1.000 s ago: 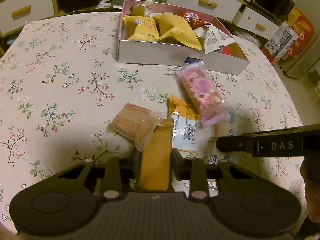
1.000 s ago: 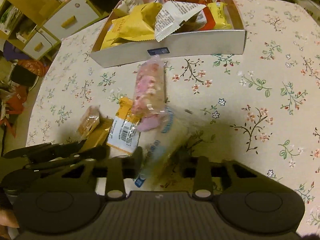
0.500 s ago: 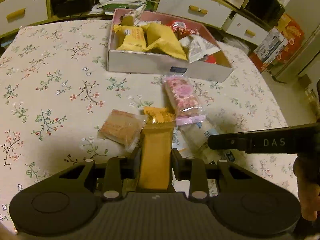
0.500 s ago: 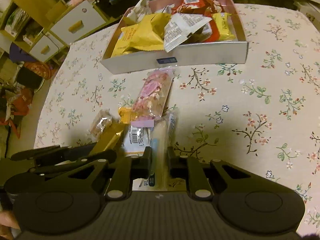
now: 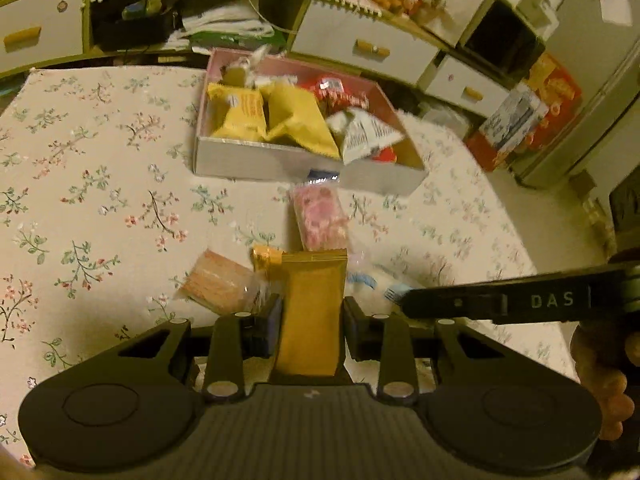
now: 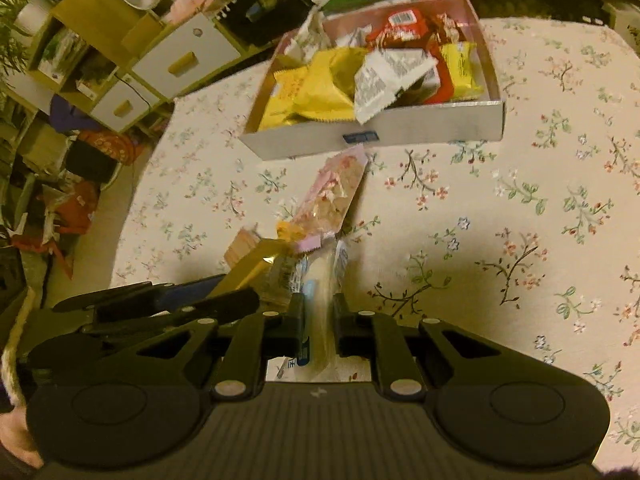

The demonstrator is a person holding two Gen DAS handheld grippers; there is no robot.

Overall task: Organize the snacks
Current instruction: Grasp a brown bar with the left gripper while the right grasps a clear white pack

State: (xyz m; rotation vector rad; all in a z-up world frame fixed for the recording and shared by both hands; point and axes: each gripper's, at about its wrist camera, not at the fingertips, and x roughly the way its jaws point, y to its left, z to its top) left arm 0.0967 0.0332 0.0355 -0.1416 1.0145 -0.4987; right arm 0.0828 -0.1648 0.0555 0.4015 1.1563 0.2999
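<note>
Left wrist view
- My left gripper (image 5: 312,316): clamped on a gold packet (image 5: 311,308).
- Box (image 5: 256,160): ahead of my fingers, holding yellow packets (image 5: 280,120), a white wrapper, red ones.
- Pink packet (image 5: 320,220): on the tablecloth (image 5: 100,200), between my fingers and the box.

Right wrist view
- My right gripper (image 6: 318,320): just closed on a pale packet (image 6: 320,304) with blue print.
- Box (image 6: 420,132): ahead, full of snacks.
- Left gripper: just left of my fingers.

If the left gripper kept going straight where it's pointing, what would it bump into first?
Probably the pink snack packet lying on the table just ahead of the left gripper, which holds a gold packet. The snack box sits farther along. Depth is hard to judge here.
</note>
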